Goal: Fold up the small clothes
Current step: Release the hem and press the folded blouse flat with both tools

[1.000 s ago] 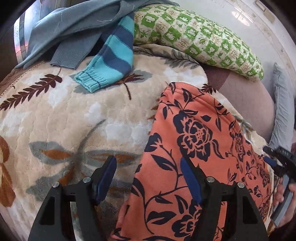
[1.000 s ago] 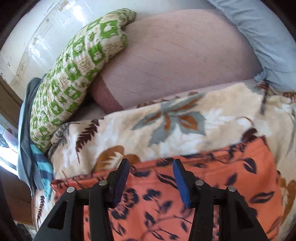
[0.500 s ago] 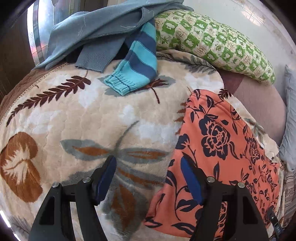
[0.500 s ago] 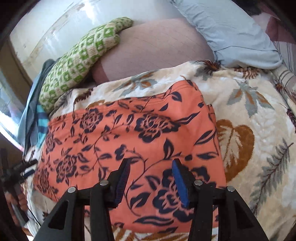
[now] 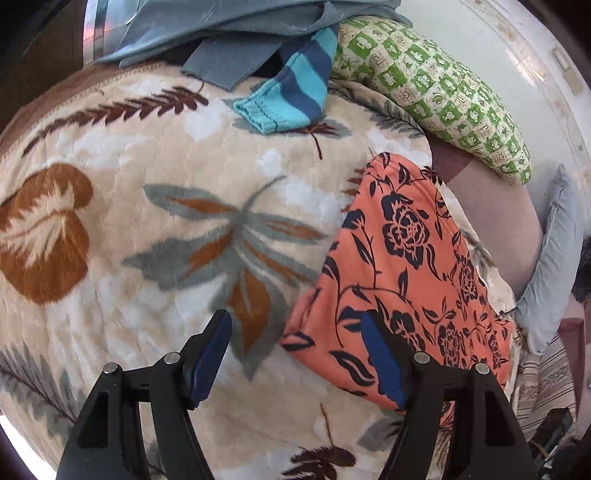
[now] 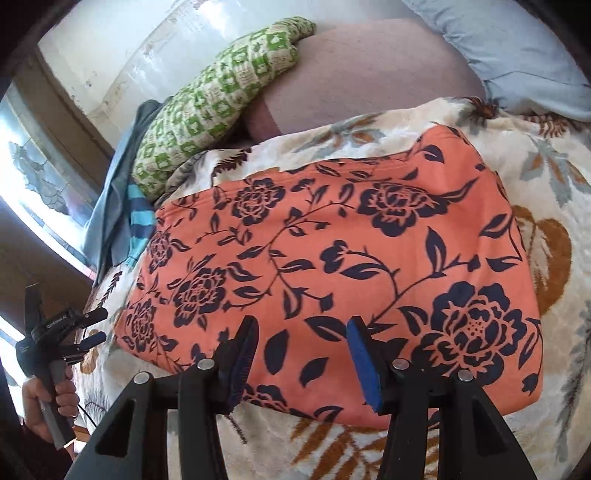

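Left wrist view: the left claw [image 5: 295, 354] hovers open and empty over a leaf-patterned blanket [image 5: 147, 229] on the bed, its right finger over the near corner of an orange floral garment [image 5: 399, 266] lying flat ahead to the right. Far ahead, a grey-blue top [image 5: 229, 22] and a striped sleeve [image 5: 295, 88] wait in a heap beside a green pillow [image 5: 436, 92]

Right wrist view: the right claw [image 6: 301, 354] is half open, gripping nothing, just above the orange garment [image 6: 332, 258], which looks folded into a neat rectangle. The left claw [image 6: 90, 328], held in a hand [image 6: 48, 406], sits far left. One piece appears folded; the heap remains
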`<state>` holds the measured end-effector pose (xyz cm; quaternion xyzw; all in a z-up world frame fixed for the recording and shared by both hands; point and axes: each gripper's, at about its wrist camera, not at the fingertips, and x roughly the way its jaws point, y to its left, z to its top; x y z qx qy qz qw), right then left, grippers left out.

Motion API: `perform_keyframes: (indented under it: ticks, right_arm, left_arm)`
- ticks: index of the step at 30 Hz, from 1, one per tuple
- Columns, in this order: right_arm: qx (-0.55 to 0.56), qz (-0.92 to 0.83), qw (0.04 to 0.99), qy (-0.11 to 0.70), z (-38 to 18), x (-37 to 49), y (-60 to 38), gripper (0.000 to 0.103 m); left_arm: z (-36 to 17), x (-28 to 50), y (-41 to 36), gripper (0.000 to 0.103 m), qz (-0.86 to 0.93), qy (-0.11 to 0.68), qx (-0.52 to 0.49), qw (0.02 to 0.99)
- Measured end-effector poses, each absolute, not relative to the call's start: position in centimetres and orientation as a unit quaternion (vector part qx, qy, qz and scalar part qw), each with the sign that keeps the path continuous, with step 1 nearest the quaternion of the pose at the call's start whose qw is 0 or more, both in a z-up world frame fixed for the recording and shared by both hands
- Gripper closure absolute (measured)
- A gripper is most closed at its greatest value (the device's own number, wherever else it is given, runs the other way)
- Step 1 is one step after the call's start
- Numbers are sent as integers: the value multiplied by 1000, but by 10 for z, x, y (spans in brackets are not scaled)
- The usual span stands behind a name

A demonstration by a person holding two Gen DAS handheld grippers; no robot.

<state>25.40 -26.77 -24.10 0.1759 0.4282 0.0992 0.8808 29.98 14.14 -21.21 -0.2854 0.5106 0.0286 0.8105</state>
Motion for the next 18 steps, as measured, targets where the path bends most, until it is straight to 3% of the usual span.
perform_keyframes:
  ticks: [12, 15, 18]
  right_arm:
    - [200, 113, 872, 432, -241, 247, -290, 50]
    - [210, 105, 869, 436, -246, 250, -298, 50]
    - [212, 111, 867, 438, -249, 256, -297, 50]
  left_arm:
    - [-235, 315, 104, 30, 22, 478, -342, 809]
    - [-236, 323, 101, 43, 16, 461, -346, 817]
    - [-240, 327, 93, 46, 18, 456, -329, 827]
